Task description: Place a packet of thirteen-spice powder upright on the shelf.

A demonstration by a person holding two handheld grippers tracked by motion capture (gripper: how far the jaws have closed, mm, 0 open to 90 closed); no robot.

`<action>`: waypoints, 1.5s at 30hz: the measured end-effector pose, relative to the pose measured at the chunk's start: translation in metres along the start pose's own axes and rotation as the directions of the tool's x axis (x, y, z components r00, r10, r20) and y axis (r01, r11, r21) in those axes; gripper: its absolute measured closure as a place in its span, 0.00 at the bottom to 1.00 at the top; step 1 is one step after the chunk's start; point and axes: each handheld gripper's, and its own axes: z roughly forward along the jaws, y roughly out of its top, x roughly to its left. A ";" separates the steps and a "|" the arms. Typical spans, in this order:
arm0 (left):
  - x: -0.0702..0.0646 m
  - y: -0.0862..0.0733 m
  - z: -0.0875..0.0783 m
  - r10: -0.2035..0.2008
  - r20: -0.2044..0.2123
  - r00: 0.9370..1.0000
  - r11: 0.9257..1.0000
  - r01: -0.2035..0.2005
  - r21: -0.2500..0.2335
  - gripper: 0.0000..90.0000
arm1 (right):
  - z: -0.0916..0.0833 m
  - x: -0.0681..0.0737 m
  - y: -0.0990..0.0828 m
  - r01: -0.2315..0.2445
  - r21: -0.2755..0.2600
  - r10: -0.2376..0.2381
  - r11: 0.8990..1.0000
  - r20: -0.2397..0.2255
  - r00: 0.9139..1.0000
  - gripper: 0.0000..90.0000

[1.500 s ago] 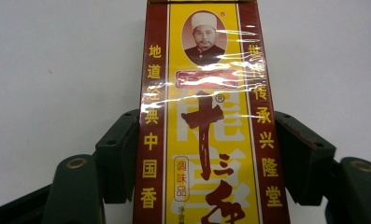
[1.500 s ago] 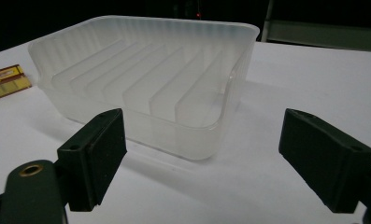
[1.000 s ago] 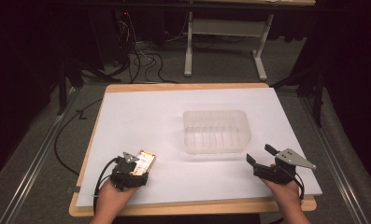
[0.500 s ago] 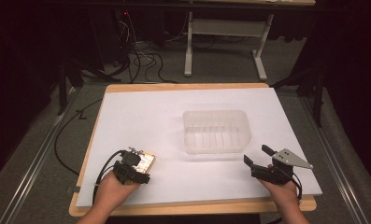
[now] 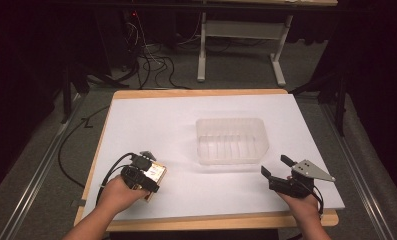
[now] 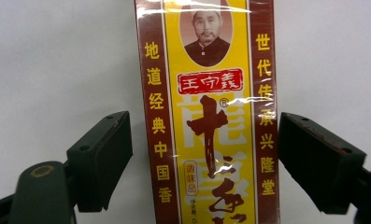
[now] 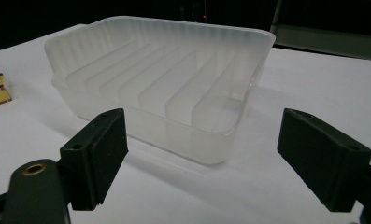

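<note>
White table top [image 5: 156,120], the largest thing in the scene, is seen spread ahead of both grippers, with a wooden edge along the near side.

Clear plastic tray [image 5: 232,141], ribbed inside, is set on the table ahead of the right gripper [image 5: 276,167] and slightly to its left. In the right gripper view the tray [image 7: 164,84] is seen beyond the two black jaws, well short of them and not touched. It lies forward and to the right of the left gripper [image 5: 153,176].

Right gripper: held low over the near right part of the table, grey three-cornered plate on top. Jaws are kept wide apart, with nothing between them.

Left gripper: held over the near left part of the table, pointed down at the box. Jaws are spread wide and have just been opening further.

Yellow and brown box [image 6: 209,112], the smallest item, printed with Chinese characters and a portrait, is seen lying flat on the white surface directly under the left gripper [image 6: 204,163], between its jaws. A gap is visible on each side; neither pad is touching it. In the high view the box [image 5: 157,172] is partly covered by that gripper.
</note>
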 end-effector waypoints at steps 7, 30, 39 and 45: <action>-0.005 0.006 0.005 0.044 -0.012 0.999 0.997 -0.044 0.056 0.22 | 0.000 0.000 0.000 -0.003 0.004 0.003 1.000 -0.001 1.000 0.19; 0.003 0.000 0.003 0.014 0.015 1.000 1.000 -0.013 -0.026 0.36 | 0.000 0.001 -0.002 -0.007 0.004 0.007 1.000 -0.012 1.000 0.19; 0.000 -0.007 -0.009 0.047 0.074 0.996 0.985 -0.034 -0.168 0.36 | 0.000 -0.001 -0.001 -0.015 0.003 0.015 1.000 -0.003 1.000 0.19; -0.007 -0.016 -0.013 0.062 0.083 0.995 0.957 -0.036 -0.286 0.36 | 0.000 -0.002 -0.002 -0.013 -0.002 0.013 1.000 -0.004 1.000 0.19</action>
